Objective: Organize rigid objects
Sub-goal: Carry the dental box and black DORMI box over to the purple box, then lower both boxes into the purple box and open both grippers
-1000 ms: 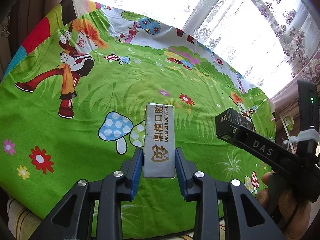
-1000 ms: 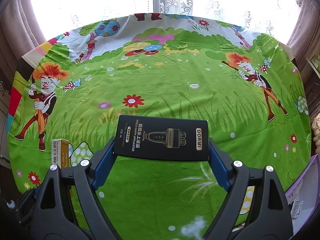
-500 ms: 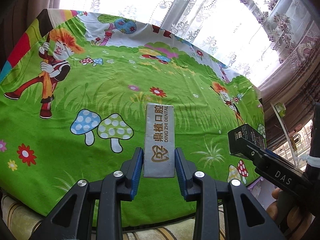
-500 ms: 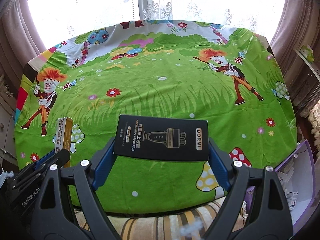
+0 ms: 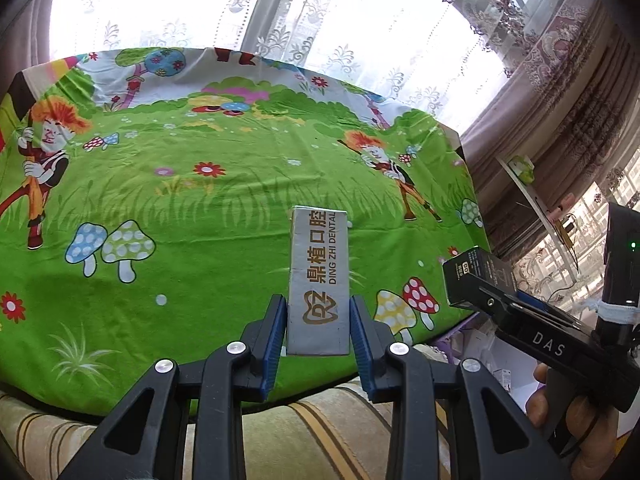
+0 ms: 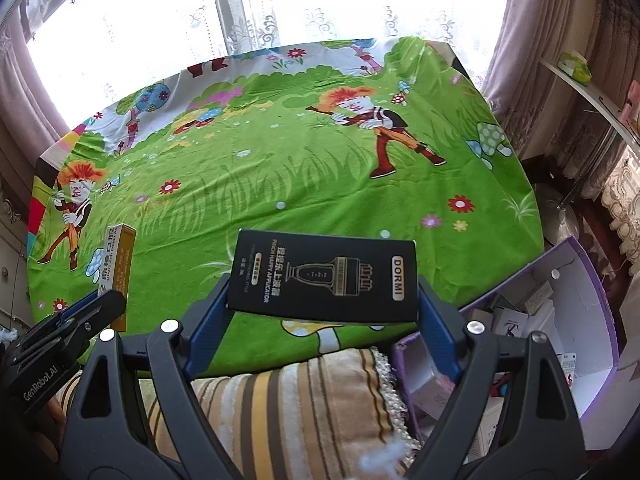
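Left tongs (image 5: 318,332): blue pads clamped on the lower long sides of the narrow silver dental box (image 5: 319,280), which stands lengthwise along the fingers, held clear above the near edge of the tabletop (image 5: 200,208). Gold lettering faces the camera. In the right wrist view the same box shows at far left with an orange side (partly hidden behind the left tongs' black frame).

Tabletop: covered by a green cartoon-print cloth (image 6: 300,184) with mushrooms, flowers and figures; no loose items on it. A striped cushion (image 6: 304,404) lies below its near edge.

Right tongs (image 6: 324,312): jaws spread wide and gripping the black DORMI box (image 6: 324,276) by its two short ends, box crosswise, printed face up, held in the air over the tabletop's near edge. In the left wrist view one end of this box pokes out at right, with a hand (image 5: 568,420) on the handle below.

Far right: an open purple bin (image 6: 568,320) beside the tabletop, lower down, holding several small cartons (labels too small to read).
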`<state>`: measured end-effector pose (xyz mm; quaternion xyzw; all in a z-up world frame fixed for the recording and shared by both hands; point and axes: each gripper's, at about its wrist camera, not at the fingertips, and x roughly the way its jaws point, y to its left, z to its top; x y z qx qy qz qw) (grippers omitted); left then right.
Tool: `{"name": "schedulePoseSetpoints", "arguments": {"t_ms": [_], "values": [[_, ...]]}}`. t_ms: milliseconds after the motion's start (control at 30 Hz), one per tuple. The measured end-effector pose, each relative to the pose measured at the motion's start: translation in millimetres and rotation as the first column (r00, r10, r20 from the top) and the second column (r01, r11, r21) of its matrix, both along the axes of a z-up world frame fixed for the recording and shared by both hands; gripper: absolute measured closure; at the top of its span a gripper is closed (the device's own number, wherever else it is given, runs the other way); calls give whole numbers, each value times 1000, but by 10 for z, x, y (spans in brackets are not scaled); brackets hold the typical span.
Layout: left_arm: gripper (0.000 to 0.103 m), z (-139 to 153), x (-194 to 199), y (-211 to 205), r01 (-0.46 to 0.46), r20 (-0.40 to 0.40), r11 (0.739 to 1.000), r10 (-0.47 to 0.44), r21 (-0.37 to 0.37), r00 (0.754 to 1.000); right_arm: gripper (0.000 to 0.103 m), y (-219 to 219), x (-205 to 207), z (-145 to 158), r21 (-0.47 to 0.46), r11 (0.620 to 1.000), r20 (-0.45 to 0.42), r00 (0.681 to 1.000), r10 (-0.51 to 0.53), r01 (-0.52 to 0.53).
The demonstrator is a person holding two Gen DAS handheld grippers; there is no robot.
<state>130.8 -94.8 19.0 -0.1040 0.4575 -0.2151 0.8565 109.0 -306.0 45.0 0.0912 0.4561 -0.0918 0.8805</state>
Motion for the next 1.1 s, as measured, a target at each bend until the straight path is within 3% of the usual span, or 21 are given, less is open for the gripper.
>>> {"name": "schedulePoseSetpoints", "arguments": {"t_ms": [267,600,1100], "values": [[70,76,-209,-434,82,-7,997,-82,7,997,16,-660,-426,9,2,994,3,994,-107,107],[70,124,-521,-1070,216,-26,976,-216,17,976,16,-1504,-1056,-71,-19,964,-14,964,-264,264],[70,87,-1198,-1936,431,-106,902,-427,17,898,16,-2096,-1731,-188,-56,929,-17,930,-367,366]]}}
